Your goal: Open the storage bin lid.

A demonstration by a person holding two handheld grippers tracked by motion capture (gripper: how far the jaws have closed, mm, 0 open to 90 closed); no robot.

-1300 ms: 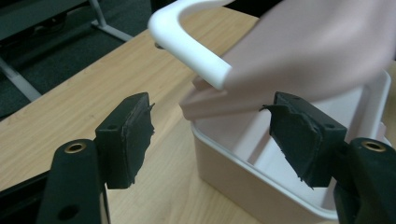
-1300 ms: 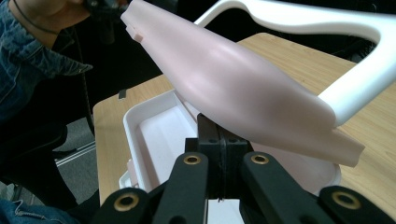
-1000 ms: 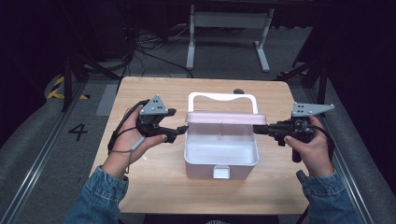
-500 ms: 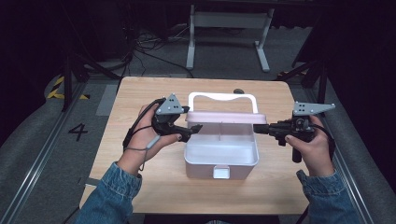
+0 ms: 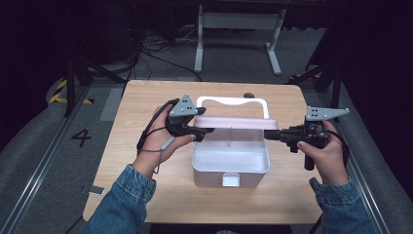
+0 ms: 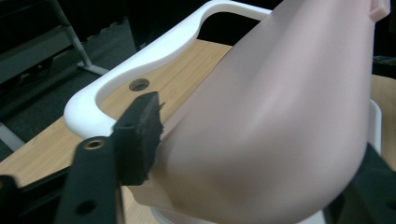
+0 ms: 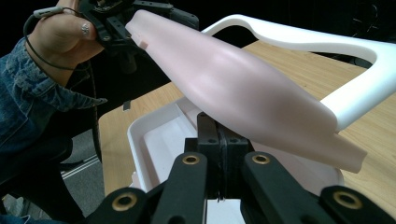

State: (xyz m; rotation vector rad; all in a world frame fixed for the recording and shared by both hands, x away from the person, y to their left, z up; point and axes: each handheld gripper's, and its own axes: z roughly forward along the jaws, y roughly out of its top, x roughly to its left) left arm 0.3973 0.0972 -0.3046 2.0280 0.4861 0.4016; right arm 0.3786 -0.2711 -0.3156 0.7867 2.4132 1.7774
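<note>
A person seated at a wooden table [image 5: 146, 195] is working a pale pink lid [image 5: 234, 122] that is standing half raised over an open storage box [image 5: 231, 168], which is sitting near the middle of the tabletop with its white carry handle [image 5: 234, 101] lying back behind the lid. The left gripper [image 5: 202, 130] is coming in at the lid's left end; its jaws have just been closing, with the lid's edge between them, and one pad [image 6: 140, 135] is lying against the pink plastic in the left gripper view, though whether the pair is actually clamping it cannot be told. The right gripper [image 5: 272, 135] is sitting at the lid's right end with its jaws drawn fully together, apparently steadying that corner from underneath while the other end is taken up. Holding both ends this way looks meant to keep the wide, flexible lid level as it swings on its hinge rather than letting it twist.
</note>
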